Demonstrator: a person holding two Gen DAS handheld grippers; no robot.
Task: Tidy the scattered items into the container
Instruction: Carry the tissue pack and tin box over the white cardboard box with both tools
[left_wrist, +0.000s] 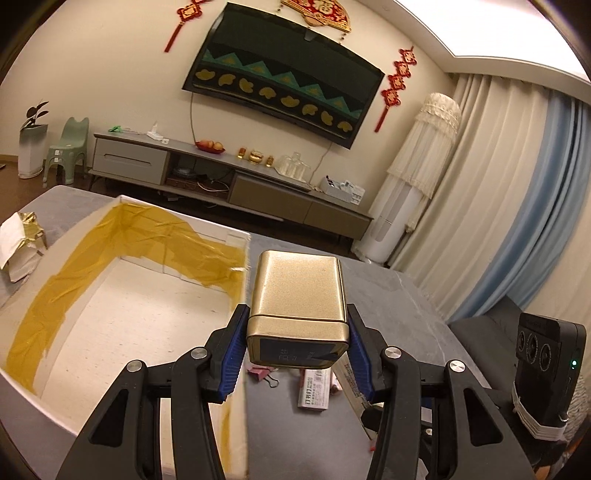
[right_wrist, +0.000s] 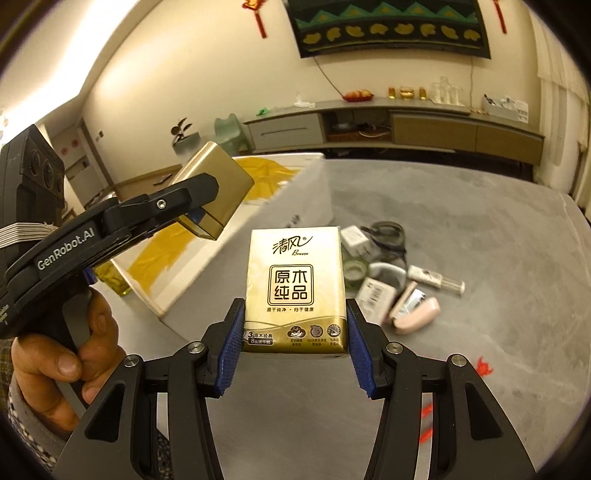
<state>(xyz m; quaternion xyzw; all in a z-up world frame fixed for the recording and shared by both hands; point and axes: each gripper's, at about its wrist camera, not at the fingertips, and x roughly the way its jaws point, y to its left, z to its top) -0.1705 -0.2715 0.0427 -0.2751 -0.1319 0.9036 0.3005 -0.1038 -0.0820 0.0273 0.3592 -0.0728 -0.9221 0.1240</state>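
Above the box (left_wrist: 122, 295), left tongs (left_wrist: 297, 347) clamped on gold tin (left_wrist: 297, 291), right tongs (right_wrist: 295, 343) on tissue pack (right_wrist: 295, 288), bases hidden.

A dark patterned cloth (left_wrist: 284, 74) hangs on the wall at upper centre, flanked by red knot ornaments (left_wrist: 397, 86). Below runs a low grey cabinet (left_wrist: 229, 177); cream and blue curtains (left_wrist: 517, 192) fill the right, a green stool (left_wrist: 68, 147) stands far left.

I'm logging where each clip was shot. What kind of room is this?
Most likely a home living room: a covered wall TV above a low media cabinet, red knot decorations on the wall, and long curtains.
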